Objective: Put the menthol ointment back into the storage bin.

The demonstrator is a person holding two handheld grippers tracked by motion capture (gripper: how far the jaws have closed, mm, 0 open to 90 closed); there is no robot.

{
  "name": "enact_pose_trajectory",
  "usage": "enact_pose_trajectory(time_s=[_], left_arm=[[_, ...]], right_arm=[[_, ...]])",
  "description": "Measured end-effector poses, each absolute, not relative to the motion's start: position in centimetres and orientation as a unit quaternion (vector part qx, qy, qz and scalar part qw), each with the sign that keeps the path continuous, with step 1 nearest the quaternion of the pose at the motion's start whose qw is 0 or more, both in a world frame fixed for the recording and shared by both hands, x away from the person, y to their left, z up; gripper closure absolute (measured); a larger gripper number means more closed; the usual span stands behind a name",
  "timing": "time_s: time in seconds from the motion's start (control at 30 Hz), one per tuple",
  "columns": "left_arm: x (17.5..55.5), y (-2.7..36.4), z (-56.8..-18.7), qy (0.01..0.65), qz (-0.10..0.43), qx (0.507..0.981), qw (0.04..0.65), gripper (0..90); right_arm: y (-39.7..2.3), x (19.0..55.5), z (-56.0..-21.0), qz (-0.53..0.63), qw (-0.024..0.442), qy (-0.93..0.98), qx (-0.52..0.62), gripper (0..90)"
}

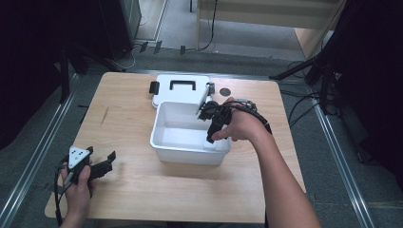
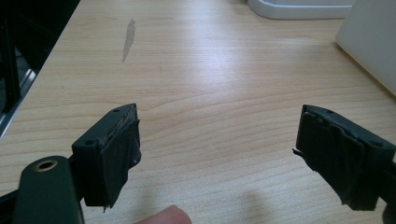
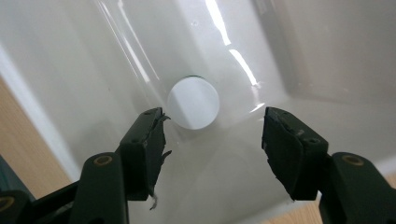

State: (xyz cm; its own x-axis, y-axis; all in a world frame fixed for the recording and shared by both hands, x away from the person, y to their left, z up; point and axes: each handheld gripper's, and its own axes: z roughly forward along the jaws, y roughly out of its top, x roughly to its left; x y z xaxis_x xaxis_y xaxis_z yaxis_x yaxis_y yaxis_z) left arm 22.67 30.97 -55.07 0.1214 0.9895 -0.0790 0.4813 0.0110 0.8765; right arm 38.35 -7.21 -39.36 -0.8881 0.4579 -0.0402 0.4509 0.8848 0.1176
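A white open bin [image 1: 164, 142] stands in the middle of the wooden table. My right gripper [image 1: 210, 137] reaches down into its right side, jaws open. In the right gripper view a small white round disc [image 3: 193, 102] lies on the bin's glossy floor [image 3: 116, 56], just ahead of the open right gripper [image 3: 212, 140] and between the lines of its jaws, untouched. My left gripper [image 1: 105, 166] rests low over the table near the front left, open and holding nothing. In the left gripper view the left gripper [image 2: 217, 144] has bare wood between its jaws.
The bin's white lid [image 1: 180, 90] with a black handle lies flat behind the bin. A small dark round mark [image 1: 225, 91] sits on the table [image 1: 142, 190] beside the lid. In the left gripper view the bin's wall [image 2: 369, 51] stands at the right, and a grey streak [image 2: 128, 39] marks the wood.
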Motion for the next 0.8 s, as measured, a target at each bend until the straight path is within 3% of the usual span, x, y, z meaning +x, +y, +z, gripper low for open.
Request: enact_pose_trajectory(time_s=[0.33, 0.8], left_arm=[[22.7, 30.9, -55.1, 0.584, 0.315, 0.629, 0.405, 14.6], [22.7, 30.9, -55.1, 0.583, 0.316, 0.631, 0.403, 14.7]], right_arm=[[-9.6, 37.5, -36.0, 0.077, 0.048, 0.962, 0.256, 40.0], [-13.6, 36.8, -35.2, 0.075, 0.059, 0.954, 0.283, 38.8]])
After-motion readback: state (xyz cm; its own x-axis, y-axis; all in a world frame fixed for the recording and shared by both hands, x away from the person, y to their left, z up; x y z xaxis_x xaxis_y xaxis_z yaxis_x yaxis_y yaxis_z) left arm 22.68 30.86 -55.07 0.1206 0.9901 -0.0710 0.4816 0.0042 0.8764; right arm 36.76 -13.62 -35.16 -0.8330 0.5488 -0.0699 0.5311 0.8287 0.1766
